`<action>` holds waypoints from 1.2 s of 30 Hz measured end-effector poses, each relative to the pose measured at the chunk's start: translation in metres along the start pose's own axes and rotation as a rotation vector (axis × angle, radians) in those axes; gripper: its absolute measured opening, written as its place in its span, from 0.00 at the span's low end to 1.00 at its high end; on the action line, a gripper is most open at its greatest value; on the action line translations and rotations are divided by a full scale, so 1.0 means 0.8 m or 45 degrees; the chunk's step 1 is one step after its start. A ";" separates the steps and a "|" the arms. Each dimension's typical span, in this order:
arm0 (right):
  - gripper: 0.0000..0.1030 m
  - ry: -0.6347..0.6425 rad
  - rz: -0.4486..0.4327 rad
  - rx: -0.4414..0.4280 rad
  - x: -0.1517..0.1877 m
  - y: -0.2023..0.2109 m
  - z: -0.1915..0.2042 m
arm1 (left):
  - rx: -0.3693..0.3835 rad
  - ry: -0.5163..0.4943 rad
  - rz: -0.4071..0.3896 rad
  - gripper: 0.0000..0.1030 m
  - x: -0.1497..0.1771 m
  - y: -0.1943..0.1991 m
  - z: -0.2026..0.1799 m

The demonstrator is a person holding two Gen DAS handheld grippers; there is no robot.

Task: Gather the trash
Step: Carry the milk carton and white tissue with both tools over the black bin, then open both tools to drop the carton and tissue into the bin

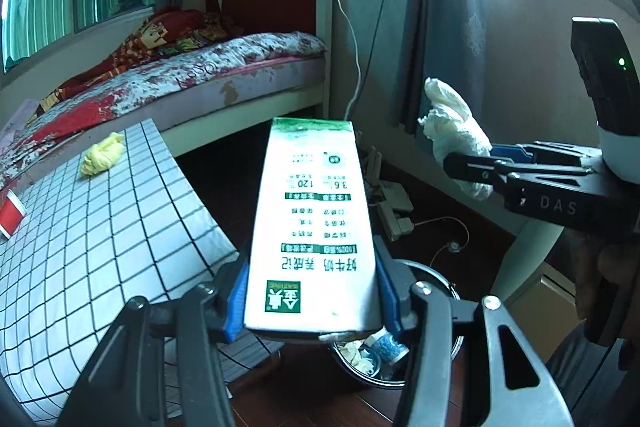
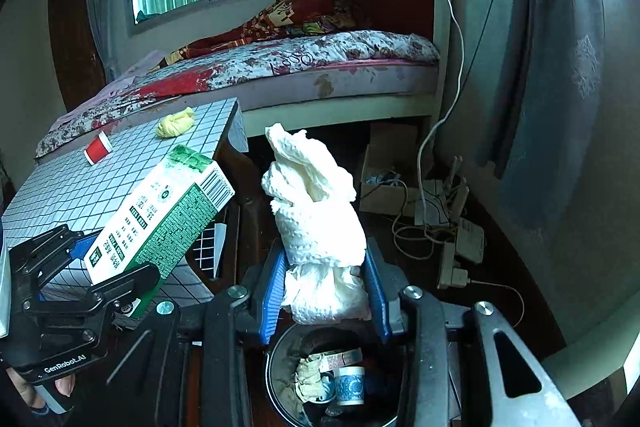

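The left hand-held gripper (image 1: 312,301) squeezes a milk carton (image 1: 312,227) above the bin (image 2: 280,359). The right hand-held gripper (image 2: 326,293) squeezes crumpled paper (image 2: 316,211) there too.

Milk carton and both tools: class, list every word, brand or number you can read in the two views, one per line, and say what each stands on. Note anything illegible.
"DAS": on the right tool, side of its arm.
"GenRobot.AI": on the left tool, base of its body.
"3.6" and "120": on the milk carton, seen upside down.
"100%": same carton, green band.
Chinese print and barcode on the carton: too small to read reliably.
Patterned cup in the bin: no legible text.
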State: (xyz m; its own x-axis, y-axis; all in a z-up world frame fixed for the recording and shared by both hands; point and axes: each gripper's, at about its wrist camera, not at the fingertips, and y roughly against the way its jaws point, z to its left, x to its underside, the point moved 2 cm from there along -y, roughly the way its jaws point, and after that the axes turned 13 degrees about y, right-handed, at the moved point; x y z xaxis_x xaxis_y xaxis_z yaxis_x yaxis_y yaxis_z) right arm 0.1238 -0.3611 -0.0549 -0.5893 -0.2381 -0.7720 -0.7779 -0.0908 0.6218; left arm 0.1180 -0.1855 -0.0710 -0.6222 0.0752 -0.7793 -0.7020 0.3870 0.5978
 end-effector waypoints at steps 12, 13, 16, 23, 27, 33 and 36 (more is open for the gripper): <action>0.38 -0.060 0.144 -0.023 0.079 -0.033 -0.023 | 0.039 -0.043 0.177 0.52 0.050 -0.046 -0.024; 0.38 -0.065 0.158 -0.027 0.085 -0.037 -0.023 | 0.044 -0.045 0.198 0.52 0.054 -0.049 -0.025; 0.38 -0.061 0.204 -0.046 0.099 -0.051 -0.021 | 0.056 -0.052 0.230 0.52 0.064 -0.057 -0.031; 0.38 -0.037 0.336 -0.089 0.132 -0.079 -0.024 | 0.089 -0.054 0.342 0.52 0.090 -0.085 -0.038; 0.38 -0.045 0.398 -0.129 0.150 -0.100 -0.026 | 0.109 -0.051 0.431 0.52 0.106 -0.106 -0.037; 0.38 -0.001 0.480 -0.189 0.170 -0.127 -0.014 | 0.111 -0.020 0.511 0.52 0.126 -0.131 -0.036; 0.50 0.026 0.541 -0.192 0.181 -0.144 -0.013 | 0.096 -0.027 0.518 0.55 0.126 -0.144 -0.038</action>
State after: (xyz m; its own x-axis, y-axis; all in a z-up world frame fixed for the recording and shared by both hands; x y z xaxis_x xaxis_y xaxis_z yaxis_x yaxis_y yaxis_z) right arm 0.1306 -0.3952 -0.2371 -0.8438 -0.3037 -0.4424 -0.4266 -0.1203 0.8964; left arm 0.1256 -0.2505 -0.2124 -0.8358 0.2547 -0.4863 -0.3725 0.3876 0.8432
